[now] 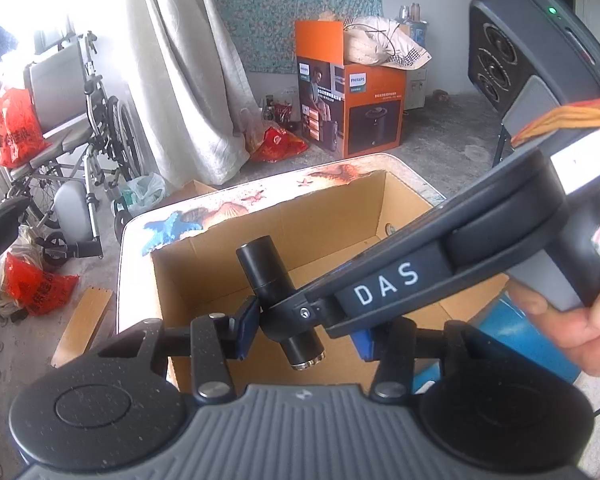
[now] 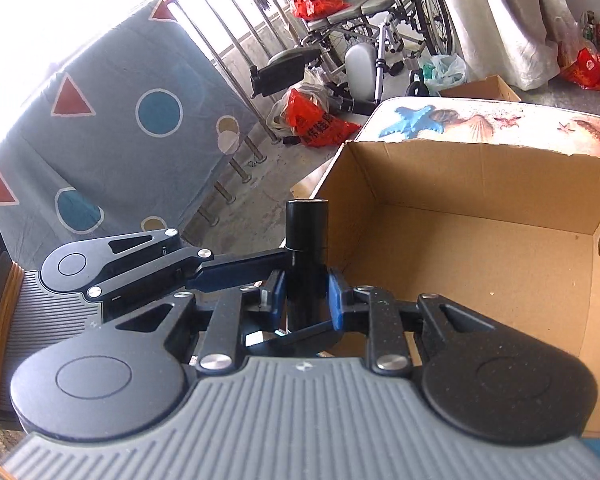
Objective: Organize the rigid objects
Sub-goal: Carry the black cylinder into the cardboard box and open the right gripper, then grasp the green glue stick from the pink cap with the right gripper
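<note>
Black cylindrical tube held aloft at rim of open brown cardboard box on shell-printed table | right gripper clamped on its middle, carrying | left gripper part-open around it, grip unclear, probably steadying | box likely the destination

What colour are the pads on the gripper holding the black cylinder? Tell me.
Blue pads, clearest in the right wrist view, either side of the black cylinder.

Black linkage grippers with blue pads, silver screws, ribbed grey housing.
</note>
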Tool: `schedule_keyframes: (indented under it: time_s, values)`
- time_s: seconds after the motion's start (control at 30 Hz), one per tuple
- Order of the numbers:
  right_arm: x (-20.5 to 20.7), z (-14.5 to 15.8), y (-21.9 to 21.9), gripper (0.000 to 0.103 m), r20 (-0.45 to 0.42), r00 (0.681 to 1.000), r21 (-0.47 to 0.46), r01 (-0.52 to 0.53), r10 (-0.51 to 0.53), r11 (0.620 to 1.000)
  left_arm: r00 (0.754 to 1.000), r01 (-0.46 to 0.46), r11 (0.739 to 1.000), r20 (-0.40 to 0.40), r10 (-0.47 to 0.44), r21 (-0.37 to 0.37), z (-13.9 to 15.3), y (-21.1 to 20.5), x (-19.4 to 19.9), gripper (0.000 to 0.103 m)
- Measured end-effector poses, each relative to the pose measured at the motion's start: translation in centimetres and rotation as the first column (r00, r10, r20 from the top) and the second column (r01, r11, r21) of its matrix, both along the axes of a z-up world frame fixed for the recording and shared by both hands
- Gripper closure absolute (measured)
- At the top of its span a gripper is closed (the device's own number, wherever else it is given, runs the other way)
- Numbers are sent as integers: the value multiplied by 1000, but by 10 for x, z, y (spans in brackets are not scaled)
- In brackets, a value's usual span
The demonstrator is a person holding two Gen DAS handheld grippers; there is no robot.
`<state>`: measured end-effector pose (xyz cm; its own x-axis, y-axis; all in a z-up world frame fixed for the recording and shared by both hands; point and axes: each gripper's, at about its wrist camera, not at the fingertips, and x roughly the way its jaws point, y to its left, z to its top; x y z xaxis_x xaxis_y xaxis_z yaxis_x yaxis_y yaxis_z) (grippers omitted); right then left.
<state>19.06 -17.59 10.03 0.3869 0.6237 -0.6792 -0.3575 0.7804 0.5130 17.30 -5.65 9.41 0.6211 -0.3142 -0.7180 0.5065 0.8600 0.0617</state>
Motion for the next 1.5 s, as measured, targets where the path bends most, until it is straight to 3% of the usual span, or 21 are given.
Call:
schedule_keyframes:
  time_s: [0.2, 0.43, 0.63, 0.8, 1.03, 1.13, 1.33, 1.5]
  values:
    - [83, -50, 13, 82, -199, 980, -15, 18, -21, 1000, 990, -32, 998, -136, 39, 54, -33, 8, 69, 54]
    - [136, -116, 18, 82, -353, 933, -20, 66, -68, 998, 985, -82, 983, -136, 105, 161, -61, 2, 106, 47]
    - [154, -148, 31, 82, -398, 912, -29, 89, -94, 996, 983, -99, 978, -137, 125, 182, -64, 5, 115, 44]
    - [167, -161, 43, 80, -388, 916, -39, 96, -104, 995, 984, -105, 976, -124, 131, 191, -64, 7, 112, 43]
    - [153, -126, 31, 57, -341, 933, -22, 113, -114, 993, 985, -129, 984, -96, 141, 125, -39, 21, 92, 43]
    - [129, -93, 12, 56, -291, 950, 7, 124, -117, 992, 987, -142, 988, -66, 147, 66, -18, 31, 69, 41]
    - [41, -19, -43, 56, -115, 986, 60, 131, -124, 990, 991, -131, 986, -20, 130, -99, 15, 55, -5, 37]
    - [-62, 22, -95, 56, 47, 987, 113, 148, -154, 983, 994, -107, 970, -43, 100, -220, 9, 57, -65, 35]
